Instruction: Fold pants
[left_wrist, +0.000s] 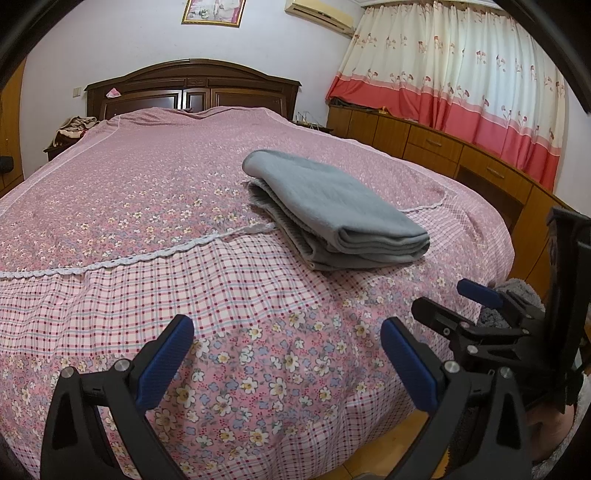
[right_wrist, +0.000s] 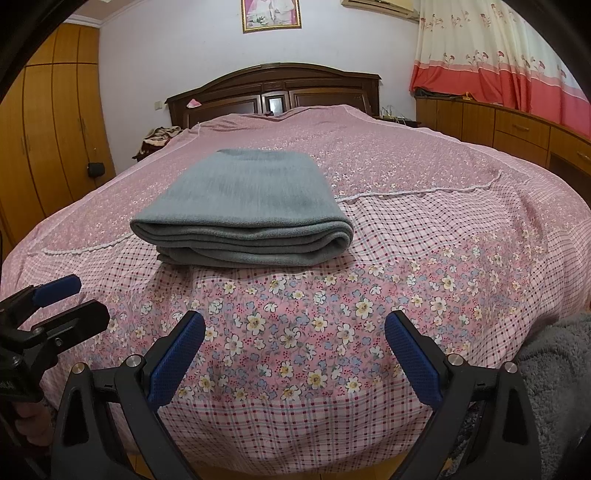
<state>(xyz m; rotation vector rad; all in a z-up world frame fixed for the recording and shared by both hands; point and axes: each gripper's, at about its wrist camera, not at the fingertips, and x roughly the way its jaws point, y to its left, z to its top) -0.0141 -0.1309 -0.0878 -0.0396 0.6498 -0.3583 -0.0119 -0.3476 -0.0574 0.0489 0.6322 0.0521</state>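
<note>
Lying on the pink flowery bedspread (right_wrist: 406, 192), the soft grey folded pants (right_wrist: 243, 206) looked done. The left gripper (left_wrist: 288, 354) and right gripper (right_wrist: 295, 347) hung wide and empty near the bed's foot. Best to pull away gently without bumping the pile.

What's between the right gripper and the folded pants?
Only bare bedspread separates right gripper from folded pants, seen in the right wrist view.
</note>
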